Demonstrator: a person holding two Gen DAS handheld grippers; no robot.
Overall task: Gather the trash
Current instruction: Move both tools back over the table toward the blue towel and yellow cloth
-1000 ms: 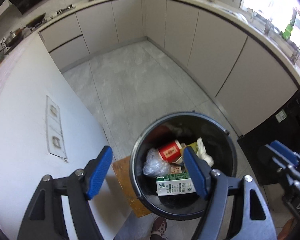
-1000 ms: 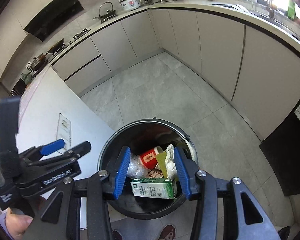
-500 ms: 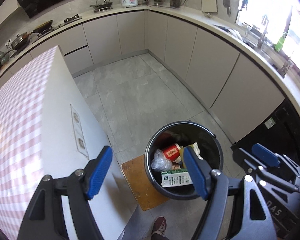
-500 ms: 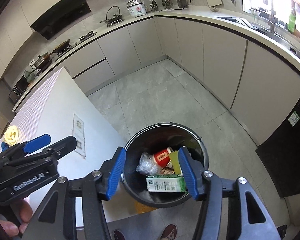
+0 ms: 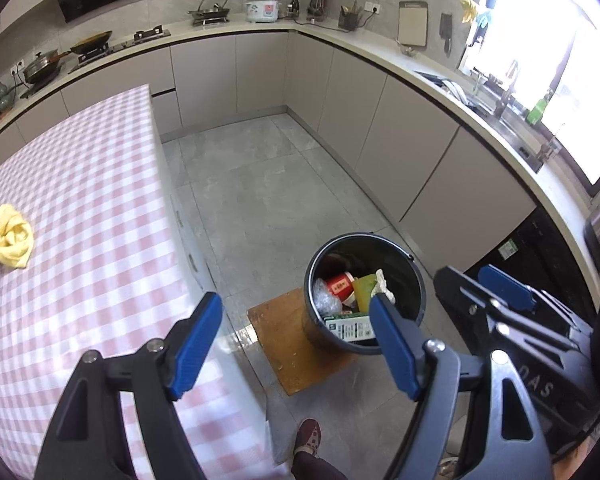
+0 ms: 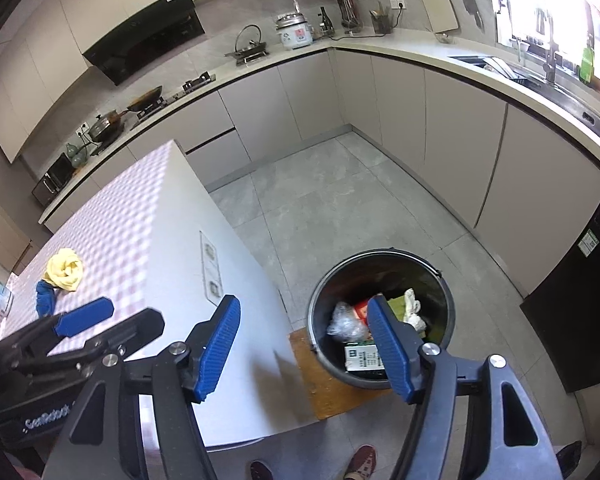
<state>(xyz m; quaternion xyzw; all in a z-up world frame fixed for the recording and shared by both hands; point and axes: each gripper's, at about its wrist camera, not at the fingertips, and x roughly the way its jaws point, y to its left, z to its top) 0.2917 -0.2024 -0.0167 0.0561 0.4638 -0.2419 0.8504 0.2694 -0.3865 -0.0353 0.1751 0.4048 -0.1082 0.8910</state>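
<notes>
A black trash bucket (image 5: 414,280) stands on the floor on a wooden board (image 5: 284,340); it also shows in the right wrist view (image 6: 448,304). It holds a red cup (image 5: 339,286), a clear plastic bag (image 6: 342,322), a green-white carton (image 5: 350,327) and crumpled paper. My left gripper (image 5: 296,344) is open and empty, high above the floor by the table edge. My right gripper (image 6: 302,346) is open and empty, above the bucket's left side. A yellow crumpled cloth (image 5: 8,236) lies on the checked table (image 5: 80,208).
Grey cabinets and a countertop (image 5: 380,60) run around the room. A black appliance (image 6: 580,300) stands to the right of the bucket. Something blue (image 6: 44,298) lies beside the yellow cloth. A shoe (image 5: 308,434) shows at the bottom.
Both grippers have risen well above the bucket, which now looks smaller. The checked tabletop and yellow cloth have come into view. Both stay open and empty.
</notes>
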